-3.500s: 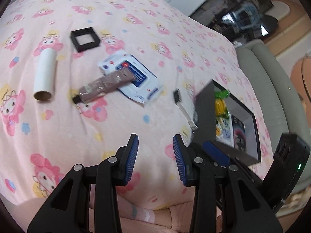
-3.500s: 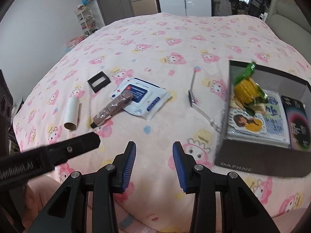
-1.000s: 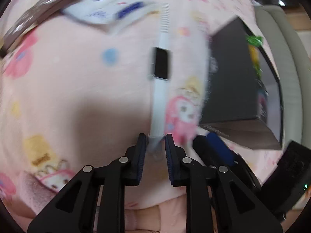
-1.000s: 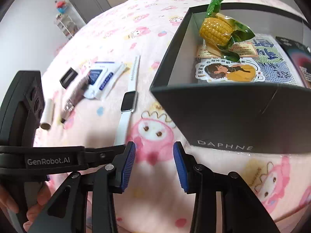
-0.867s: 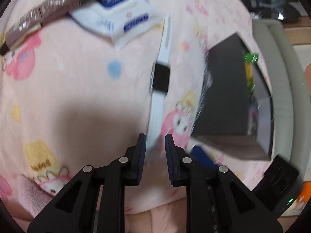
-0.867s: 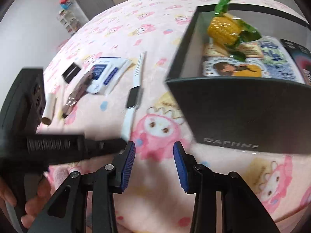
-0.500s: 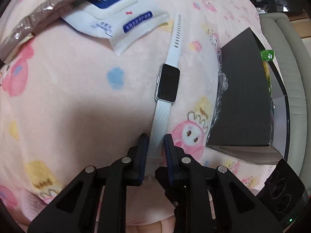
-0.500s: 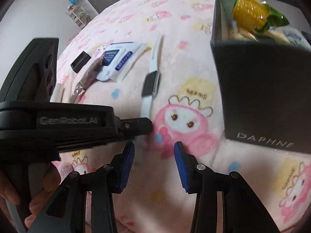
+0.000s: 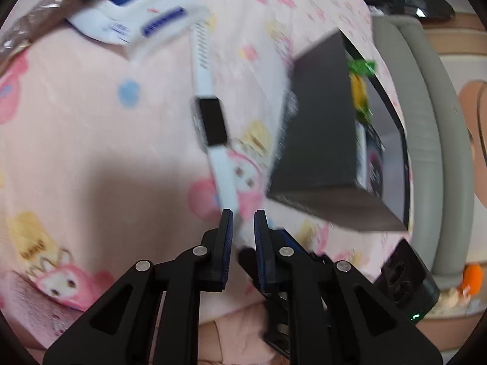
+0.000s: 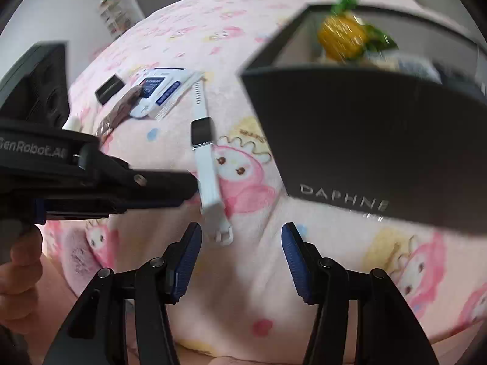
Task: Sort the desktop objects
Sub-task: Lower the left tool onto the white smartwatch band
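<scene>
Smartwatch (image 10: 204, 164), light and limp-strapped with a breakable face, lies on the bed (image 10: 170, 152) beside the box (image 10: 365, 140); its strap end is pinched by the left gripper (image 9: 243, 228), just closing; the right gripper (image 10: 241, 243), just opening, is spread empty.

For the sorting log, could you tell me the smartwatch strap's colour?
White, clearest in the right wrist view: smartwatch.

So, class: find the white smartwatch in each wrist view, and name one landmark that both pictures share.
Left wrist view: the white smartwatch runs from upper centre down to the left gripper, whose jaws have just been closing on its strap.
Right wrist view: the watch lies centre-left, its buckle end near the right gripper.
Shared landmark: the black box beside it.
</scene>
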`<state>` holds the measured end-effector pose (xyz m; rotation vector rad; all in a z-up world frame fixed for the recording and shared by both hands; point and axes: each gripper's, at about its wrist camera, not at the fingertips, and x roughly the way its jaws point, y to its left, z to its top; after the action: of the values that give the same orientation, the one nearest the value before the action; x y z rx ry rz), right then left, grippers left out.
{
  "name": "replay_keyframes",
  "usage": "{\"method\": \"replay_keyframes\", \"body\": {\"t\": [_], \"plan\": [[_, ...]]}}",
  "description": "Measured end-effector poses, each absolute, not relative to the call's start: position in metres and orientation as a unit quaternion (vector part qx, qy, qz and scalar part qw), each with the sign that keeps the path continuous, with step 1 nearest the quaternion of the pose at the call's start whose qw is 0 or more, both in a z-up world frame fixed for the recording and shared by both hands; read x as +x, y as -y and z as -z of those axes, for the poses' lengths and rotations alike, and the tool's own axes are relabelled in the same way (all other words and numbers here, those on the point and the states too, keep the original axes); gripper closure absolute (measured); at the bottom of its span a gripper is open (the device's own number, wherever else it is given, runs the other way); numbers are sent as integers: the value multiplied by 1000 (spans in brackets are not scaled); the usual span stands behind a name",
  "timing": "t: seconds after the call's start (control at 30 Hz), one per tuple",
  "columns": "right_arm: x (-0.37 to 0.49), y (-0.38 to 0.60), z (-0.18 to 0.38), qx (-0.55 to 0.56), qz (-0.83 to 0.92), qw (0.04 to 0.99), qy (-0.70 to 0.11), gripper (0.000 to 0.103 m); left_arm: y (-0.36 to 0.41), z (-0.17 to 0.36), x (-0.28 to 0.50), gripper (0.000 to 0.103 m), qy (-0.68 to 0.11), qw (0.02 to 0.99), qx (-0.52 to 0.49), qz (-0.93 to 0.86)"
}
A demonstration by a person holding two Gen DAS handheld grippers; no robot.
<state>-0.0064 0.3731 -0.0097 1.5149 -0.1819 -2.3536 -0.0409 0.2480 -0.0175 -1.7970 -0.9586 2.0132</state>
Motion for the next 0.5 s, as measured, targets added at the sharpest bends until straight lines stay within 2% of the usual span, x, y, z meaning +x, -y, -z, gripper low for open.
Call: {"method": "replay_keyframes", "body": {"t": [0.07,0.17,0.33,0.47,0.5], "plan": [[-11,-372,6,525,825,184,94,52,-236,20,-41,91,338,110,-621,-699],[-17,-359,5,521,824,200,95,52,-224,26,-42,91,336,66,-623,-703],[-38,-339,21,538,812,214,72,53,-224,26,-48,85,338,89,-621,-701],[-36,-334,30,548,811,199,44,84,-224,28,-44,85,344,102,-629,-690],[-33,-335,27,546,812,199,46,88,-227,30,-46,85,347,106,-629,-687]]}}
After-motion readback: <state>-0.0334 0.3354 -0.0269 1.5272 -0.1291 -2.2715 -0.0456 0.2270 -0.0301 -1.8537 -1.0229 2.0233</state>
